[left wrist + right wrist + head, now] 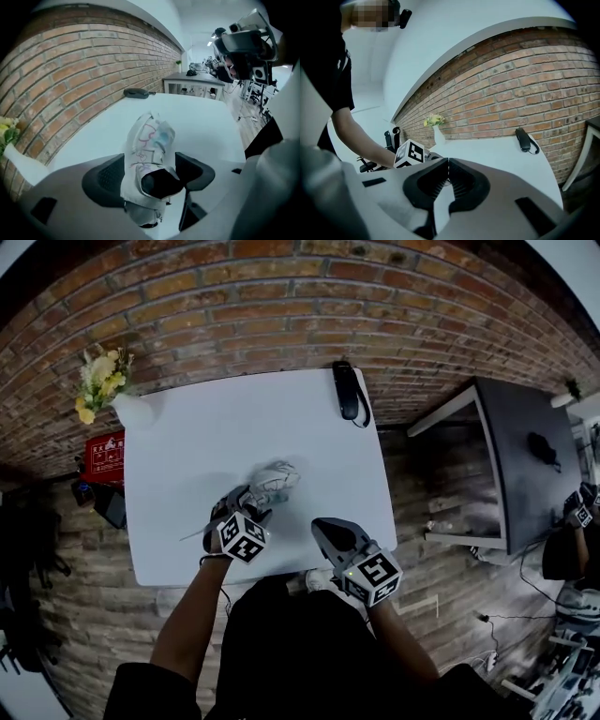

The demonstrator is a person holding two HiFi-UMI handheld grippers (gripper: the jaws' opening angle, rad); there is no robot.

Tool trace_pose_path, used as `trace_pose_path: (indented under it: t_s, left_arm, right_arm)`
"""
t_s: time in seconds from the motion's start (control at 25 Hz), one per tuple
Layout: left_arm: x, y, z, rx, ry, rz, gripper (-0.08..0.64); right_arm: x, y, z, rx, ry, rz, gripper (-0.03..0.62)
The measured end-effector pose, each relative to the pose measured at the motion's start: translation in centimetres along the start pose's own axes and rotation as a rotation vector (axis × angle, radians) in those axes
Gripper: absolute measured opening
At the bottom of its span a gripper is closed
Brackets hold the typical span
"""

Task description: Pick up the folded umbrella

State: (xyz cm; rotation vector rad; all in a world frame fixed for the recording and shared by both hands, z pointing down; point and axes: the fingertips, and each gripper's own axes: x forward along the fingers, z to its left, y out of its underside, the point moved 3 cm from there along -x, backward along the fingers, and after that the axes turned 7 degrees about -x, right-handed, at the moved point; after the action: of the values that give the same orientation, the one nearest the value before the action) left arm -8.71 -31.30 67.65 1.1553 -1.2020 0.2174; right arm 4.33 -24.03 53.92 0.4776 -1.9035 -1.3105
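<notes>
Right gripper, at the near edge of the table, has its jaws pressed together on nothing; the left gripper spreads its jaws wide astride the folded umbrella lying mid-table. Closing squarely across its firm core, not loose cloth, should hold best. It is a short, crumpled pale bundle with pink and blue print, dark-ended.

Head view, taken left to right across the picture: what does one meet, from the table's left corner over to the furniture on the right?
vase of flowers → folded umbrella → right gripper → dark desk
</notes>
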Motion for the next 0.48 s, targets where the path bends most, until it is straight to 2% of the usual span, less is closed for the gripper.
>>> trace_pose_path:
  t_s: [0.24,0.48]
  left_arm:
    - [2.1,0.7,0.6,0.02,0.038,0.068,0.331]
    - [3.0,1.0,0.8,0.016,0.07,0.101,0.33]
  right_arm:
    - [-0.1,0.6,-0.6,0.018,0.041,0.012,0.021]
    - [-0.2,0.8,-1.1,0.029,0.049,0.024,0.021]
